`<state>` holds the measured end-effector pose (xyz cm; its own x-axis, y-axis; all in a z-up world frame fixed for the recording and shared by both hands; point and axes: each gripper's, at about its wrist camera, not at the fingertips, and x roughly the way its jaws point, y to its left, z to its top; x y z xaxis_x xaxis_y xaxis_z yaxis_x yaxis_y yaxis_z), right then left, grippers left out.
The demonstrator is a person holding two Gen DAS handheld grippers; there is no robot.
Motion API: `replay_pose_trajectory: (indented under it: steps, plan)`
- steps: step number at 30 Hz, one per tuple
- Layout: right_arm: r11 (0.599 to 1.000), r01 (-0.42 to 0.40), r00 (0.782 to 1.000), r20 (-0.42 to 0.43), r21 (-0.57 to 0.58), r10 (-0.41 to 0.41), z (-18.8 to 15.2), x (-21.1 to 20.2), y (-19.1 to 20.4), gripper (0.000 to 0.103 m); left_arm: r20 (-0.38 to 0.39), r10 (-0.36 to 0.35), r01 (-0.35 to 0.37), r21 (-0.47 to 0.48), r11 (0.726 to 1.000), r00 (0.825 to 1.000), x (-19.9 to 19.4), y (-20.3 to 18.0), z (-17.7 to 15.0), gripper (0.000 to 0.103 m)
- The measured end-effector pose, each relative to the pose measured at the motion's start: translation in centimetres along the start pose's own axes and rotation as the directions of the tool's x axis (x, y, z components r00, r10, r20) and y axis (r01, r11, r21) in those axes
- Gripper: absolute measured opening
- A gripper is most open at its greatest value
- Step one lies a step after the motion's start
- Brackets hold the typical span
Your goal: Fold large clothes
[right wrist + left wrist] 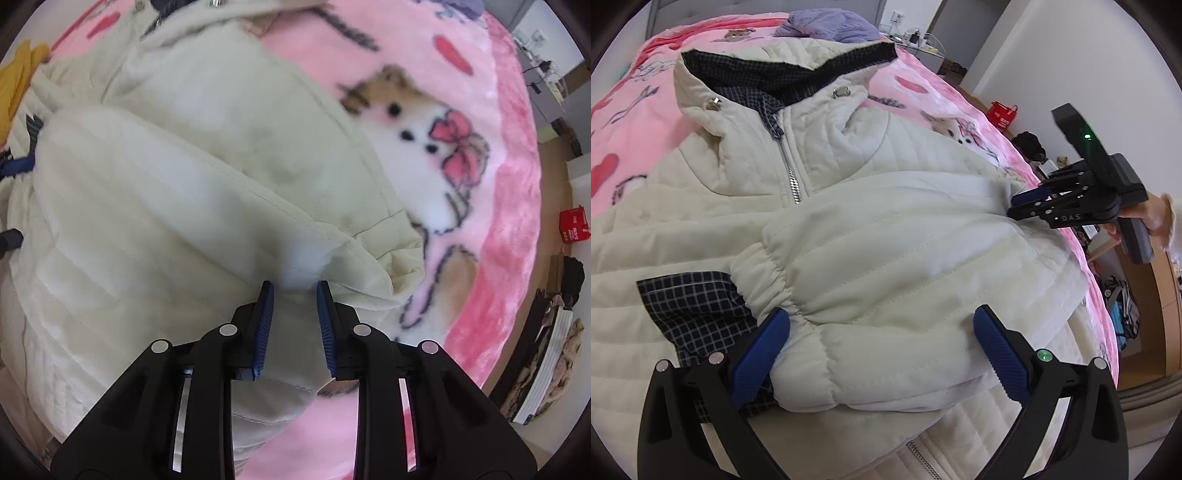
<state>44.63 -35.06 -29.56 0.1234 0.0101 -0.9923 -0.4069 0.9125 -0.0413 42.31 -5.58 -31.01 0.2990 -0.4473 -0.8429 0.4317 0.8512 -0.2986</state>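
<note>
**Jacket on bed, sleeve pinched**

Pink blanket (624, 122) covers the bed; cream jacket (849, 206) lies on it. My left gripper (882, 350) is spread around the cuff. My right gripper (295, 314) pinches sleeve fabric. Red box (573, 224) on the floor, contents unseen.

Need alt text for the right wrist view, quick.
The right tongs point down at a cream quilted jacket, pinching a fold of its sleeve between blue pads. The jacket lies on a pink blanket printed with a cartoon puppy.

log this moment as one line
item: cream quilted jacket on pink blanket | left claw: open around sleeve cuff | right claw: pinching sleeve fold | stage: sleeve folded across front
</note>
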Motion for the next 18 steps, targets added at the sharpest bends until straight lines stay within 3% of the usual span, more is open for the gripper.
replay_pose_trajectory:
  steps: [3,5,8,10,15,18]
  plan:
    - [0.997,-0.057,0.986,0.157,0.045,0.050,-1.3,-3.3,-0.4,0.039,0.076,0.006,-0.003,-0.039,0.999,0.997,-2.4,0.0,0.1,0.098]
    - [0.992,-0.102,0.953,0.295,0.076,0.075,-2.8,-5.9,-0.1,0.049,0.124,0.017,-0.009,-0.060,0.998,0.992,-4.0,0.3,-0.2,0.098]
    - [0.983,-0.157,0.906,0.410,0.096,0.105,-5.1,-8.1,1.8,0.048,0.132,-0.004,0.021,-0.127,0.992,0.991,-5.1,1.4,-1.1,0.098]
    - [0.980,-0.164,0.892,0.440,0.110,0.100,-6.7,-8.3,3.6,0.047,0.116,-0.030,0.052,-0.197,0.979,0.993,-4.8,2.5,-2.0,0.098]
    - [0.973,-0.198,0.903,0.408,0.116,0.135,-8.5,-6.7,6.2,0.036,0.091,-0.049,0.071,-0.266,0.961,0.995,-3.6,3.3,-3.5,0.098]
    - [0.974,-0.180,0.939,0.318,0.137,0.129,-8.6,-4.1,7.6,0.033,0.075,-0.060,0.080,-0.296,0.952,0.995,-2.7,3.7,-3.6,0.098]
